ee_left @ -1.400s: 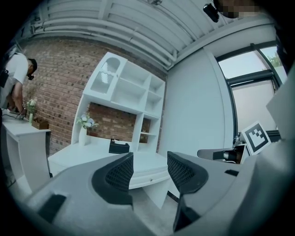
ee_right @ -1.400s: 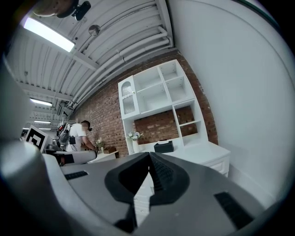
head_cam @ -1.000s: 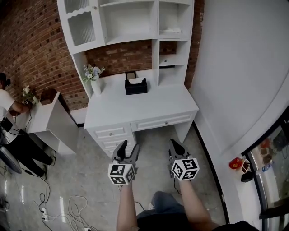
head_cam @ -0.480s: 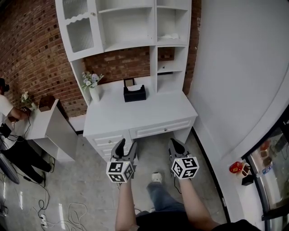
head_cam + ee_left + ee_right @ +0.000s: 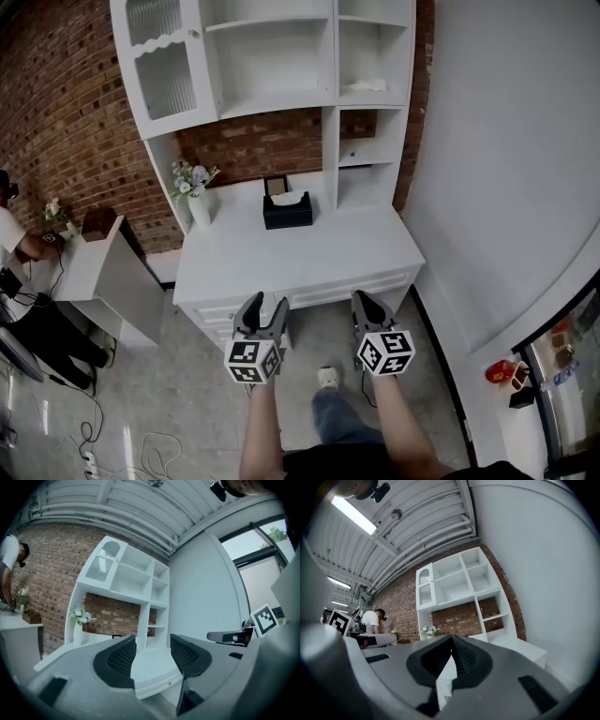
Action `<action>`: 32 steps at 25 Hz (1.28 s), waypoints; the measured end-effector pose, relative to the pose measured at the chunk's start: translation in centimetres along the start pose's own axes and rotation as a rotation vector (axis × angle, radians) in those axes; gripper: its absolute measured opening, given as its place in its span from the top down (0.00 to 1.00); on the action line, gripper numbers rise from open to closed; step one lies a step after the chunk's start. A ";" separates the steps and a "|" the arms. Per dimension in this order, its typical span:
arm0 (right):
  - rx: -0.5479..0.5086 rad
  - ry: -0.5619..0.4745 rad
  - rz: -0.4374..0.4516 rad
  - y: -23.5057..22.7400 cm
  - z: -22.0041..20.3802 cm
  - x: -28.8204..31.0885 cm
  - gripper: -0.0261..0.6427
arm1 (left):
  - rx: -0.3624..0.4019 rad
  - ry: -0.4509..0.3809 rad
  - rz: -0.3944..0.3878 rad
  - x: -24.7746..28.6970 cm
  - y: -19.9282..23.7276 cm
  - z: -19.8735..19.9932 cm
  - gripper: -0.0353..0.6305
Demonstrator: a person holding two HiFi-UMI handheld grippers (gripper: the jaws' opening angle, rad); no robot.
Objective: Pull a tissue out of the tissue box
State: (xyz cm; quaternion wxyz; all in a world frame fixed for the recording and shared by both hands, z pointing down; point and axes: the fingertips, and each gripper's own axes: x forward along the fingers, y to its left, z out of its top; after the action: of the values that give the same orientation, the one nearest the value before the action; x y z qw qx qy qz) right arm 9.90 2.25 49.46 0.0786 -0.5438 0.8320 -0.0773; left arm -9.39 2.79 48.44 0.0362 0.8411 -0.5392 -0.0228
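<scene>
A black tissue box (image 5: 287, 211) with a white tissue sticking out of its top stands at the back of the white desk (image 5: 309, 258), in front of the brick wall. Both grippers hover at the desk's front edge, well short of the box. My left gripper (image 5: 267, 307) is open; in the left gripper view its jaws (image 5: 153, 639) stand apart with only the desk and shelves between them. My right gripper (image 5: 366, 302) is shut, and its jaws (image 5: 451, 638) meet at the tip with nothing held.
A white vase of flowers (image 5: 195, 178) stands left of the box and a small picture frame (image 5: 275, 185) behind it. A white hutch (image 5: 272, 56) rises over the desk. At the left are a side table (image 5: 103, 258), a person (image 5: 14, 225) and floor cables (image 5: 56, 412).
The person has stepped toward the desk, so both grippers went from over the floor to the desk's front edge. Neither gripper's jaws changed.
</scene>
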 end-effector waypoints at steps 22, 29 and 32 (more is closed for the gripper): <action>0.021 0.125 0.120 -10.4 -1.9 32.9 0.96 | -0.026 0.086 0.101 27.5 14.9 -1.8 0.64; 0.026 0.157 0.170 -11.0 -2.8 39.2 0.96 | -0.029 0.099 0.137 32.3 18.5 -2.1 0.64; 0.027 0.165 0.179 -11.1 -2.8 40.7 0.96 | -0.036 0.100 0.153 33.5 19.5 -2.1 0.64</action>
State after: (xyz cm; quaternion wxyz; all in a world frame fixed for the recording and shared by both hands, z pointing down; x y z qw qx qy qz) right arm 3.04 -39.36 52.64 0.0236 -0.4582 0.8796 -0.1258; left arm -12.92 -35.67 52.26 0.0797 0.7967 -0.5989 0.0121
